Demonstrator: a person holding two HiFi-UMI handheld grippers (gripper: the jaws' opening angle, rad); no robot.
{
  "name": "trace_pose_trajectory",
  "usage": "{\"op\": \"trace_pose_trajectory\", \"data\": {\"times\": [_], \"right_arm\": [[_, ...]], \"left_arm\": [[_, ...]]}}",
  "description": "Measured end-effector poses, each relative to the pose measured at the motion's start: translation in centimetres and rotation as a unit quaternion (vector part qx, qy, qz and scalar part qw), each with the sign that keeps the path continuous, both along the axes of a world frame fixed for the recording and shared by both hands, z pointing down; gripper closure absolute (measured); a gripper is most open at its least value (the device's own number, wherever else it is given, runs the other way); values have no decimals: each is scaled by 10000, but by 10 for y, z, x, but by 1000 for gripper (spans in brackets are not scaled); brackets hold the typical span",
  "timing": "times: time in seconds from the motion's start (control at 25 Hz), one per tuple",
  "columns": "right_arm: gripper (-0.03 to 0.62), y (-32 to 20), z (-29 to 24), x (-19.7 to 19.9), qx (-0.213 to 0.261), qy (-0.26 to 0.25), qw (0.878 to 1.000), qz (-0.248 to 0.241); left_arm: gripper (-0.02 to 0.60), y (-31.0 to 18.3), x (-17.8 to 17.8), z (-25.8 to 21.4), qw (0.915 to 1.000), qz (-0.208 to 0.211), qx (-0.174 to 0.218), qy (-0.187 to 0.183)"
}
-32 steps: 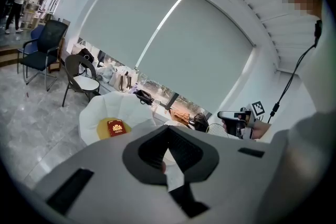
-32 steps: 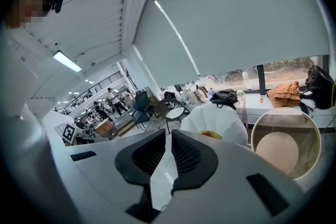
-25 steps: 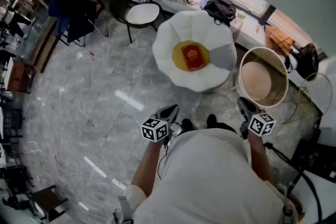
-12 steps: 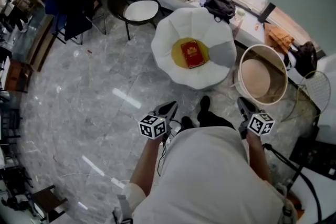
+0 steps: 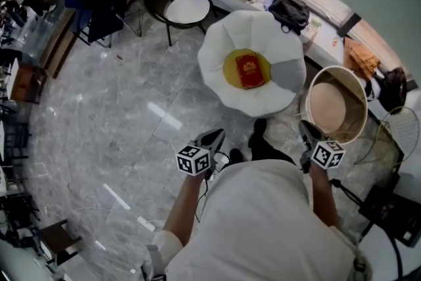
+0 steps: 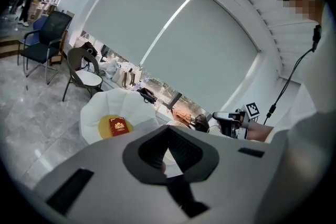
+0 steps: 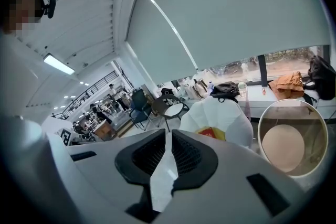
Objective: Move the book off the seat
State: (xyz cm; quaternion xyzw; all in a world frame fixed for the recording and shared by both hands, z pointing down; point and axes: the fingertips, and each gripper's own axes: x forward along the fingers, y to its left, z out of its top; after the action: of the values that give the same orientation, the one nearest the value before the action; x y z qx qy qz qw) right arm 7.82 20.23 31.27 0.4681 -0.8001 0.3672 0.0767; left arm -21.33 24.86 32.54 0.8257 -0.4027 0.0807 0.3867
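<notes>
- The book (image 5: 250, 70) lies flat on the seat (image 5: 220, 92), upper middle of the head view.
- It looks stiff and light, so pinch one edge.
- Your left gripper (image 5: 210, 139) and right gripper (image 5: 307, 133) are closed and empty.

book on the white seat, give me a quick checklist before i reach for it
1. book in view, flat on the yellow cushion of the seat: ok
2. nothing lying on the book: ok
3. left gripper empty: ok
4. right gripper empty: ok
5. fingers open for a grasp: not ok, both shut
6. grippers at the seat: not ok, both short of it
</notes>
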Motion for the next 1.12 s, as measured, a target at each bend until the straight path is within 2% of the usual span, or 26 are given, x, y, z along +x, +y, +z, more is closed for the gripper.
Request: {"op": "trace_pose_trajectory", "data": {"times": [0.76,1.12], "right_arm": [[536,-172,22,54,-254,142,9973,-669],[536,-210,37,61,-433,64,9925,-1141]], "left_arm": [[580,-142,39,7,9983,-581,-86,21],[580,-177,64,21,9980,-545,-247,-216]]}}
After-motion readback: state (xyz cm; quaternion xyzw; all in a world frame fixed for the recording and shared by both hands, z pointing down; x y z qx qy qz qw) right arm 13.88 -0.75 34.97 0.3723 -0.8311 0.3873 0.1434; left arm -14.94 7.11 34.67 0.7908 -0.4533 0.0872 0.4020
